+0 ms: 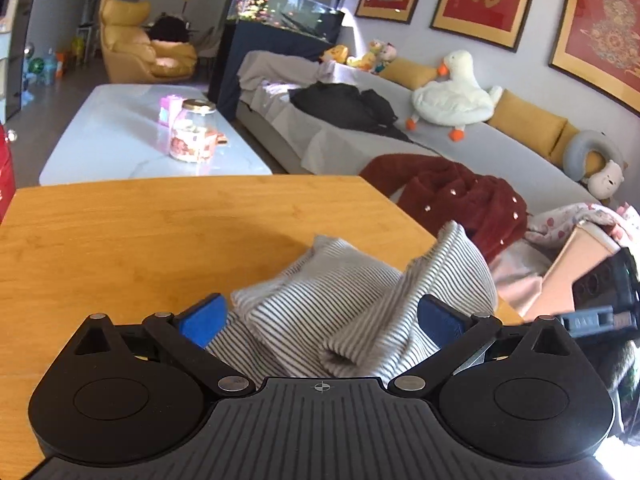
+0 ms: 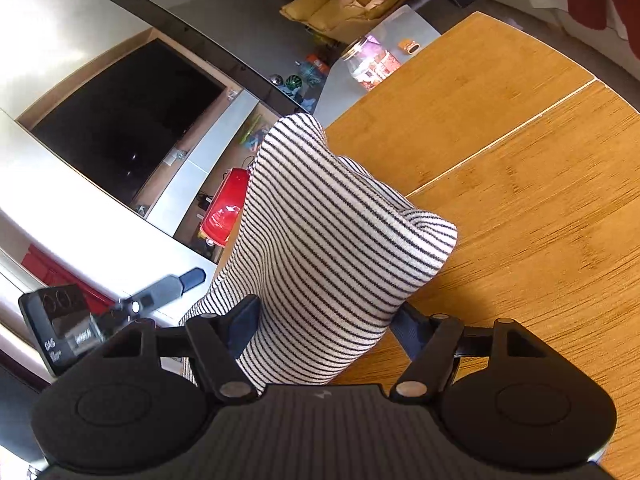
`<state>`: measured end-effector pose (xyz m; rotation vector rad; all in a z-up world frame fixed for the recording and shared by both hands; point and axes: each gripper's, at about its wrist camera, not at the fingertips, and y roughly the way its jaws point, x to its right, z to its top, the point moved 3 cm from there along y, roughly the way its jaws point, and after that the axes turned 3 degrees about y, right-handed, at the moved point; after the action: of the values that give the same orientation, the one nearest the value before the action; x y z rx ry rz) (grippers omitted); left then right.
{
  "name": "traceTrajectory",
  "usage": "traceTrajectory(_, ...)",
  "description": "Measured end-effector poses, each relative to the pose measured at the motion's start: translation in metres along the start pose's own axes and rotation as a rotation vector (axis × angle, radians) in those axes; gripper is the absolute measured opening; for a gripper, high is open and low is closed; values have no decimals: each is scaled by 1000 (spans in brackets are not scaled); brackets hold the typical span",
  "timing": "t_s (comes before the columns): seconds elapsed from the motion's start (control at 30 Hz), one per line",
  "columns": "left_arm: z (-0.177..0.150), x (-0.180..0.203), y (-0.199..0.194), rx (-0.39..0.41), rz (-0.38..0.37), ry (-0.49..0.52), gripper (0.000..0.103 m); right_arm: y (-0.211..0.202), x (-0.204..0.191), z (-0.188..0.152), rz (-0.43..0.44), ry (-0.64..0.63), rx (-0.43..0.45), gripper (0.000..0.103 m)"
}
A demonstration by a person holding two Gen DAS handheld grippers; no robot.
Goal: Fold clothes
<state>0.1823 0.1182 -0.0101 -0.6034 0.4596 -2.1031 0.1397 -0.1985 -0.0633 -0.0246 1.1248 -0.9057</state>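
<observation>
A: Where does the folding stand?

B: Early, I'd judge. The black-and-white striped knit garment (image 1: pixel 320 300) is bunched in loose rolls on the near corner of the orange bamboo-grain desk (image 1: pixel 140 240), with no flat, squared fold to be seen. Smoothing it out and making the folds all look to be left.

A: And the grippers?

B: The left gripper (image 1: pixel 320 316) has its blue fingers (image 1: pixel 204 318) spread wide, one on either side of the striped cloth, nothing pinched. The right gripper (image 2: pixel 324 320) also has its fingers apart with a thick bundle of the garment (image 2: pixel 332 232) rising between them. The cloth hides the fingertips, so I'd say it is cradled rather than clamped, but I can't be sure.

A: What does each camera add?

B: The left wrist view looks past the desk to a grey sofa (image 1: pixel 500 160) carrying a dark red fuzzy garment (image 1: pixel 452 196) and a black one (image 1: pixel 344 104), possibly more to fold; the right gripper's body shows at the far right, beside the desk's corner. The right wrist view looks down instead, showing the seam across the desk (image 2: pixel 520 208) and the garment hanging over the desk's edge.
</observation>
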Motion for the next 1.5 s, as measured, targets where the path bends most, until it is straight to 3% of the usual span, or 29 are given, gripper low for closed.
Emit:
traceTrajectory(0.07, 6, -11, 16, -19, 24, -18, 103, 1, -1, 0, 2, -17, 10, 71)
traceTrajectory(0.2, -3, -31, 57, -156, 76, -65, 103, 4, -1, 5, 16, -35, 21, 71)
traceTrajectory(0.4, -17, -24, 48, -173, 84, -54, 94, 23, 0, 28, 5, -72, 27, 69)
traceTrajectory(0.63, -30, -10, 28, -175, 70, -79, 90, 57, -31, 61, -119, -348, 40, 70)
traceTrajectory(0.87, -47, 23, 18, -179, 8, -81, 98, 43, -74, 61, -275, -628, 149, 71)
traceTrajectory(1.07, -65, 77, 20, -207, -74, 30, 101, 14, -70, 61, -326, -658, 194, 73)
traceTrajectory(1.17, -72, 95, 18, -223, -160, 29, 101, -3, -64, 65, -346, -654, 209, 74)
traceTrajectory(1.3, -73, 104, 7, -204, -220, 34, 102, -15, -66, 56, -352, -686, 191, 75)
traceTrajectory(1.5, -55, 84, -30, -78, -149, -19, 103, 0, -82, 16, -388, -881, 186, 77)
